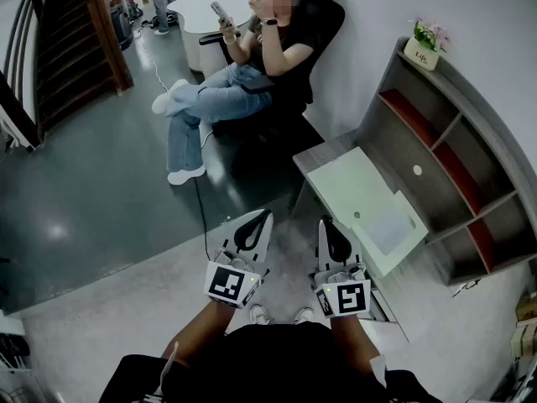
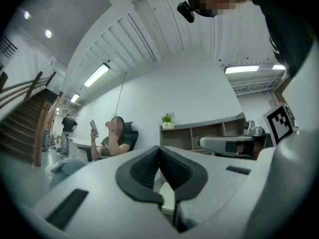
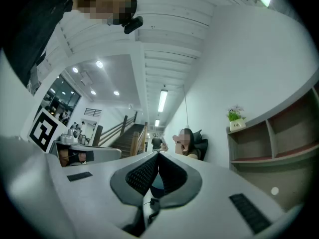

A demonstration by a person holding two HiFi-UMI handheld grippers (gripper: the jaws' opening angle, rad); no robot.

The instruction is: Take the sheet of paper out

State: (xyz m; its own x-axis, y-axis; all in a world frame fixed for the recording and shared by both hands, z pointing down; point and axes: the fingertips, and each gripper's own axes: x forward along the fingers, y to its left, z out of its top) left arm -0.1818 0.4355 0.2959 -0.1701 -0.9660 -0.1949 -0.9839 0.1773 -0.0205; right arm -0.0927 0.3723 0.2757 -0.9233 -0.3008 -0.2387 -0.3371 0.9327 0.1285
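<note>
A pale sheet of paper [image 1: 388, 228] lies flat on the near right part of a light green desk top [image 1: 348, 183]. Both grippers hang side by side over the floor, short of the desk's left edge and apart from the sheet. My left gripper [image 1: 266, 215] is shut, its black pads meeting at the tip with nothing between them [image 2: 159, 149]. My right gripper [image 1: 322, 222] is also shut and empty [image 3: 158, 154], and it is the closer one to the desk. Each gripper view looks slightly upward across the room.
A grey shelf unit [image 1: 470, 166] with red-lined compartments stands behind the desk, a small potted plant [image 1: 426, 42] on top. A person sits in a black chair [image 1: 252, 65] ahead, holding a phone. A cable [image 1: 201, 217] trails on the floor. A staircase [image 1: 75, 32] rises at far left.
</note>
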